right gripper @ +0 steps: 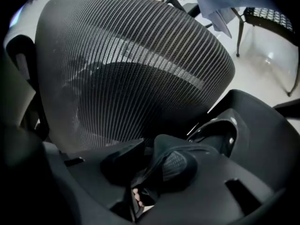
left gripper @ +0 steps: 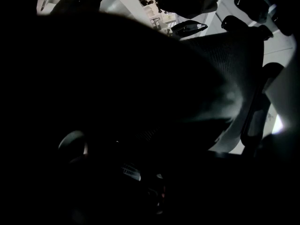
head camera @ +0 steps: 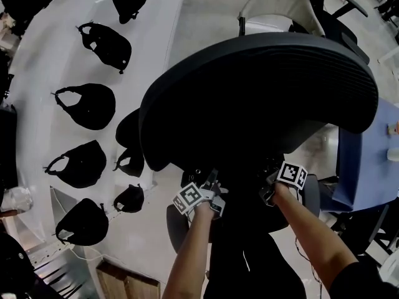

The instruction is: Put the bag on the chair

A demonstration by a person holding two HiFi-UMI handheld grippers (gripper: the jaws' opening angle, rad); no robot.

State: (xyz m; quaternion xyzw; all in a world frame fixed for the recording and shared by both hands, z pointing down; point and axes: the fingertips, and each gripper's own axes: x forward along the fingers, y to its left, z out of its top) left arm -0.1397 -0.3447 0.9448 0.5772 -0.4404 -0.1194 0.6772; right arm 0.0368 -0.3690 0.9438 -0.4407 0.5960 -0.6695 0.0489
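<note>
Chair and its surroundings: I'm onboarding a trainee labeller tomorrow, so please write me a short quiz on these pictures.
1. True or false: the backrest is solid wood.
2. The bags lie on: A a white table; B the floor; C a shelf.
3. In the head view, what colour is the cloth to the right of the chair?
Key: 1 false, it is mesh; 2 A; 3 blue.

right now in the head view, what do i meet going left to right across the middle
black handled bag on the long white table → black mesh chair back → blue cloth
</note>
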